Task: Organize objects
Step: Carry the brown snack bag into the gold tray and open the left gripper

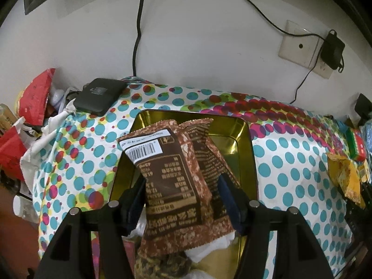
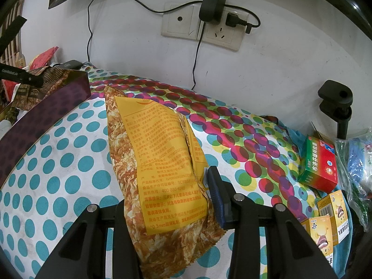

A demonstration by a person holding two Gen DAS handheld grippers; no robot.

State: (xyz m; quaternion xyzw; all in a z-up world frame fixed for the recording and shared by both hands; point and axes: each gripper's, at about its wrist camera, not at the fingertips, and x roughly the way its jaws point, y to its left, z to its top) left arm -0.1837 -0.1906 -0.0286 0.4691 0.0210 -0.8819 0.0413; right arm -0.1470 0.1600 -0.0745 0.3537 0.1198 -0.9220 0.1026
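Tongs on the left (image 1: 181, 200) stand wide, pads clear of the brown snack packet (image 1: 172, 181) between them; it leans over a second brown packet (image 1: 209, 151) inside the gold tin (image 1: 244, 144). Right tongs (image 2: 172, 200) pinch a yellow snack packet (image 2: 158, 162) above the polka-dot tabletop (image 2: 58, 174). Beyond lie a green-and-red medicine box (image 2: 318, 162), small yellow boxes (image 2: 332, 211) and a wall socket (image 2: 202, 28).

brown packet (image 1: 173, 181) over gold tin (image 1: 241, 144)
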